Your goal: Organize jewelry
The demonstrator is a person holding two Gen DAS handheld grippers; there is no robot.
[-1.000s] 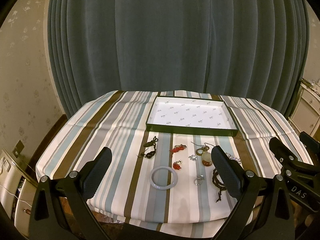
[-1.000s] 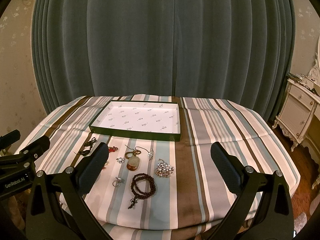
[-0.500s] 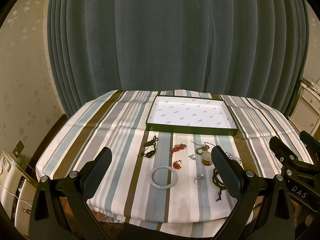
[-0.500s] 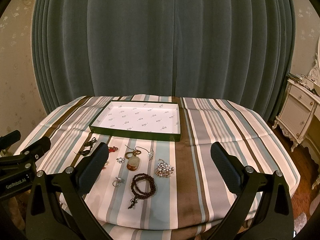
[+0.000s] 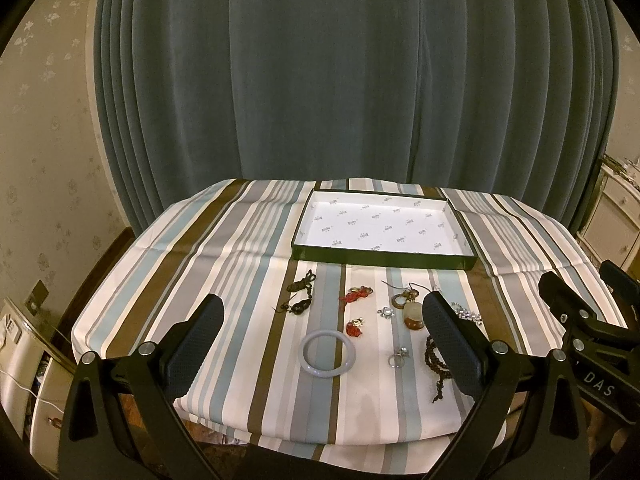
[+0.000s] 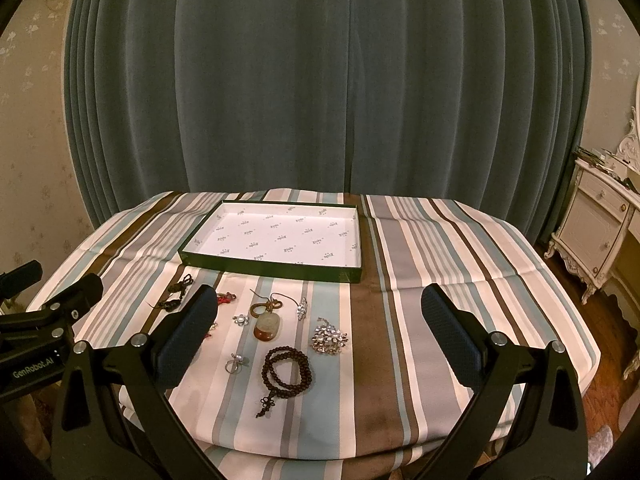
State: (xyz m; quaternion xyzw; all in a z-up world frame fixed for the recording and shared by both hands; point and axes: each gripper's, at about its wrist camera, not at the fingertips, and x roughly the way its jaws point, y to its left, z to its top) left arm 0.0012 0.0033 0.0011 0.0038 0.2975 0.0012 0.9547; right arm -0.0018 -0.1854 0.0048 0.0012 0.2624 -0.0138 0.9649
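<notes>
A shallow dark green tray (image 5: 384, 258) with a white printed lining (image 6: 280, 232) stands mid-table. In front of it lie loose pieces: a pale bangle (image 5: 329, 353), two red ornaments (image 5: 356, 295), dark knotted cords (image 5: 300, 296), a brown stone pendant (image 6: 267, 326), a dark bead bracelet (image 6: 286, 370), a crystal brooch (image 6: 329, 340), a small ring (image 6: 236, 362). My left gripper (image 5: 322, 344) is open and empty, held above the near table edge. My right gripper (image 6: 320, 340) is open and empty, to its right.
The table wears a striped cloth (image 6: 440, 248). A dark teal curtain (image 6: 328, 80) hangs behind it. A white ornate cabinet (image 6: 596, 224) stands at the right. White appliances (image 5: 20, 356) sit low on the left.
</notes>
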